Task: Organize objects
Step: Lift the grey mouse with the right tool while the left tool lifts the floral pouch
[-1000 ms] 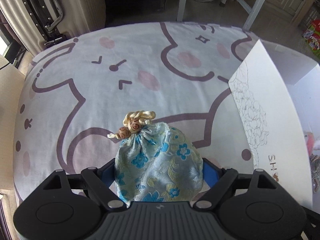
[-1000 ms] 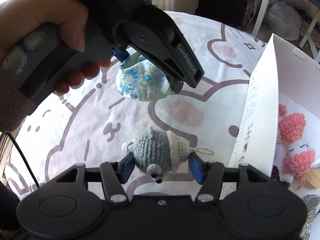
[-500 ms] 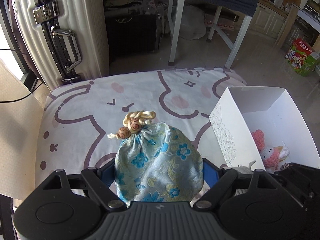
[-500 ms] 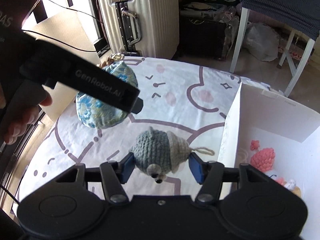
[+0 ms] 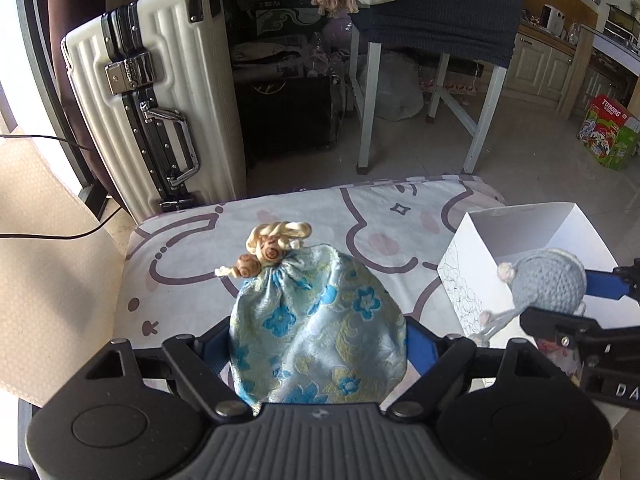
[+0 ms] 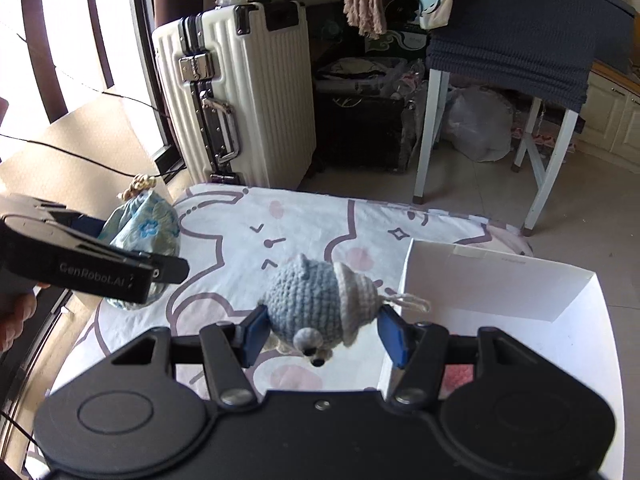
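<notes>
The left tool (image 5: 318,344) is clamped on a blue floral drawstring pouch (image 5: 316,328), its blue pads pressing the pouch's two sides. The pouch stands upright between the fingers, its gathered neck and cream cord with wooden beads (image 5: 264,254) pointing away from the tool. It is lifted clear of the table (image 5: 192,248), which wears a white cloth with purple cartoon outlines and lies below and ahead of the tool. Beyond the table's far left edge stands a white ribbed suitcase (image 5: 160,100).

To the right, the right tool (image 6: 320,334) is clamped on a grey-blue crocheted toy (image 6: 316,304), pads against its flanks, the toy's face turned down toward the tool body and its loop of string (image 6: 412,301) trailing to the right. This toy also hangs above the cloth. Just to the right of this tool sits an open white box (image 6: 480,280), its near wall beside the right finger; something pink shows inside, partly hidden.
</notes>
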The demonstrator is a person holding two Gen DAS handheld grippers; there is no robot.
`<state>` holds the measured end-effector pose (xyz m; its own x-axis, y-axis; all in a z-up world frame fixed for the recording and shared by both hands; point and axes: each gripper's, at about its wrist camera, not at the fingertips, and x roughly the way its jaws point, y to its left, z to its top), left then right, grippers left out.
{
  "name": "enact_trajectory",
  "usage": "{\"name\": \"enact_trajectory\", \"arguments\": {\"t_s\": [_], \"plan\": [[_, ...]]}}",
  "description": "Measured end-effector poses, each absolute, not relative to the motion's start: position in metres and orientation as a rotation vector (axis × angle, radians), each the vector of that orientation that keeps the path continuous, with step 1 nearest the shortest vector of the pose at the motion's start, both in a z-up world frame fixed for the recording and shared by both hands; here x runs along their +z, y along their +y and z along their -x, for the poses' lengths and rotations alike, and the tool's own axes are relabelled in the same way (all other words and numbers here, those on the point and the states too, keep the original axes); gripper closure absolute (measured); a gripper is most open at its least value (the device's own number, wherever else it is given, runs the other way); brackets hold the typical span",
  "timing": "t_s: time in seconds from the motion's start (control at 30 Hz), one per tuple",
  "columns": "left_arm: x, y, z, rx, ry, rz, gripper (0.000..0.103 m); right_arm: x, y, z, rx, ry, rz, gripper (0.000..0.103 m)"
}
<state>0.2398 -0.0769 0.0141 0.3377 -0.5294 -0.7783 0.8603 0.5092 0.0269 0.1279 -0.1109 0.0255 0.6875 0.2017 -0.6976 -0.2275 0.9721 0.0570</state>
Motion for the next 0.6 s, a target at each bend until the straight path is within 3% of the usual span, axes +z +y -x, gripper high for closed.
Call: {"name": "enact_trajectory", "arguments": {"t_s": [0.6], "plan": [[0.017,-0.067,-0.237,-0.884,0.757,-0.452,0.018,0.034,-0.139,-0.138,0.127,0.746,0.034,0.043]]}}
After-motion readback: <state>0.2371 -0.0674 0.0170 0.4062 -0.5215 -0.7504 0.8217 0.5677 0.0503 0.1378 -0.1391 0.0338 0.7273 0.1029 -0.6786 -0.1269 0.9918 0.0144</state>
